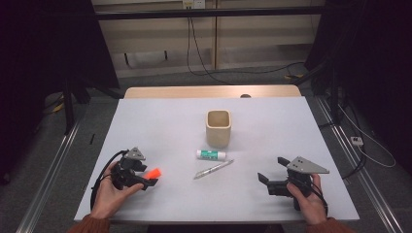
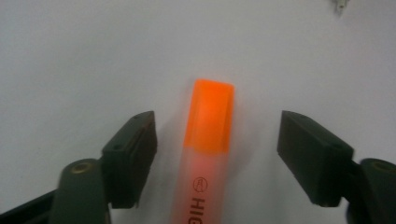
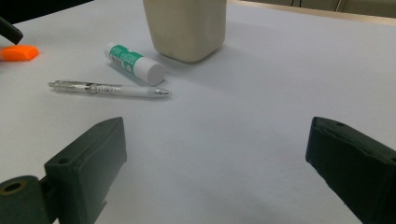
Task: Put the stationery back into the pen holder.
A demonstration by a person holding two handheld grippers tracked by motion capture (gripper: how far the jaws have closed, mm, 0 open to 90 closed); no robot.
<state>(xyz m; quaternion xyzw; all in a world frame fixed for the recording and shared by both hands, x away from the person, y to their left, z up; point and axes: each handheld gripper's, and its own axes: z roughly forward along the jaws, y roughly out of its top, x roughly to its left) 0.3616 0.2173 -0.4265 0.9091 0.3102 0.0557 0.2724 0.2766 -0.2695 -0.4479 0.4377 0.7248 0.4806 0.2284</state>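
Observation:
An orange highlighter (image 1: 153, 173) (image 2: 208, 135) lies flat on the white table (image 1: 165, 121) at the front left. My left gripper (image 1: 147, 175) (image 2: 217, 119) straddles it with its jaws apart; there is a gap on each side, so neither pad touches the barrel. Its cap end points away from the gripper. My right gripper (image 1: 272, 170) (image 3: 217, 128) rests low at the front right, jaws wide and nothing between them. The highlighter (image 3: 18, 52) also appears far left in the right gripper view.
A beige square cup (image 1: 218, 128) (image 3: 184, 28) stands upright mid-table. In front of it lie a green-and-white glue stick (image 1: 211, 154) (image 3: 133, 63) and a clear pen (image 1: 214, 169) (image 3: 109, 88). Cables run over the floor behind the table.

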